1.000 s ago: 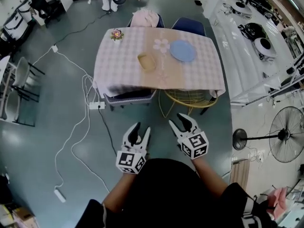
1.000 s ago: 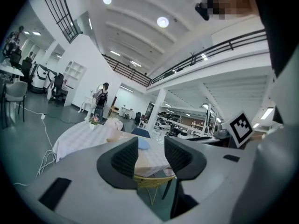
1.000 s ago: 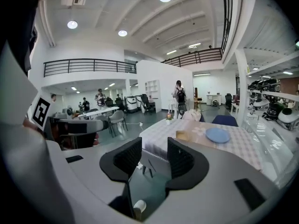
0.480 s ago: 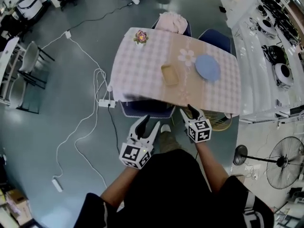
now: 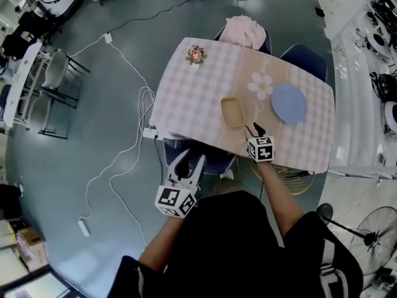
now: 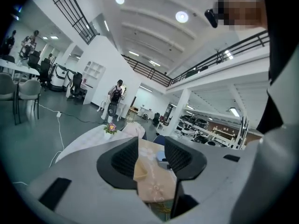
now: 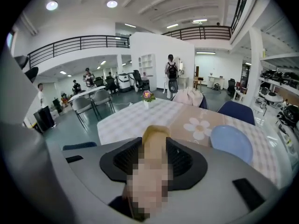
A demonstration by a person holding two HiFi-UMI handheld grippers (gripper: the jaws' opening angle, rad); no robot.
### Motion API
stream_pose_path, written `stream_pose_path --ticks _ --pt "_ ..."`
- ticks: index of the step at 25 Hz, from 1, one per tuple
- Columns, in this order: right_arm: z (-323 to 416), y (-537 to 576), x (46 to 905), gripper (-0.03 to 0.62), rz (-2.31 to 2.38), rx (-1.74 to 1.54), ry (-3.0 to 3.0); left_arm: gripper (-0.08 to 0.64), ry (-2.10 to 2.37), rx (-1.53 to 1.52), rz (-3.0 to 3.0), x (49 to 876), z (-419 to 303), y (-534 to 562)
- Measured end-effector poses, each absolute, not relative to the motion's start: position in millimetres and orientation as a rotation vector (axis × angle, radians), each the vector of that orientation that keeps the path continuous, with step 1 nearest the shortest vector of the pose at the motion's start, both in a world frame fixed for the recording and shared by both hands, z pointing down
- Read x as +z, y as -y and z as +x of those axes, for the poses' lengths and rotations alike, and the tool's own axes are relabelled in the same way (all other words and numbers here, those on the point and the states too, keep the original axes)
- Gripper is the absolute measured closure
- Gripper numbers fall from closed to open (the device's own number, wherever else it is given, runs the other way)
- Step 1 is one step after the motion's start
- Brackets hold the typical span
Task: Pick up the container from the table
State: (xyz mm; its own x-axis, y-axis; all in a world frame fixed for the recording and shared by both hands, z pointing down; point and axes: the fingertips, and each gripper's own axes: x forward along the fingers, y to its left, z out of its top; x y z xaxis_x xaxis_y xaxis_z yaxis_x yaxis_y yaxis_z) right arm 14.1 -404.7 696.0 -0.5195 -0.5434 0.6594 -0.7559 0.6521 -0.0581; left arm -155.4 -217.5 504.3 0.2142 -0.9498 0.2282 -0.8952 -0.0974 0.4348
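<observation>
The right gripper (image 5: 255,130) has its jaws apart and empty, hanging over the worktop's (image 5: 186,98) near edge. The tan container (image 5: 232,112) lies just ahead of them, near the worktop's middle, and shows in the gap between them. The left gripper (image 5: 187,161) is also spread and empty, short of the near edge. A blue plate (image 5: 289,102) lies toward the right edge.
</observation>
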Motion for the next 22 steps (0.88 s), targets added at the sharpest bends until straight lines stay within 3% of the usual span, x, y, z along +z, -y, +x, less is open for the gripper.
stream_pose_path --ticks 15,17,22 --pt "8 473 845 0.459 0.898 0.7 2.071 0.402 1.784 -0.076 1.826 536 -129 275" --pt "9 478 849 0.556 0.9 0.692 2.065 0.402 1.777 -0.069 1.826 538 -126 278" --pt "0 478 847 0.578 0.874 0.646 2.103 0.402 1.781 -0.009 1.84 541 -128 276"
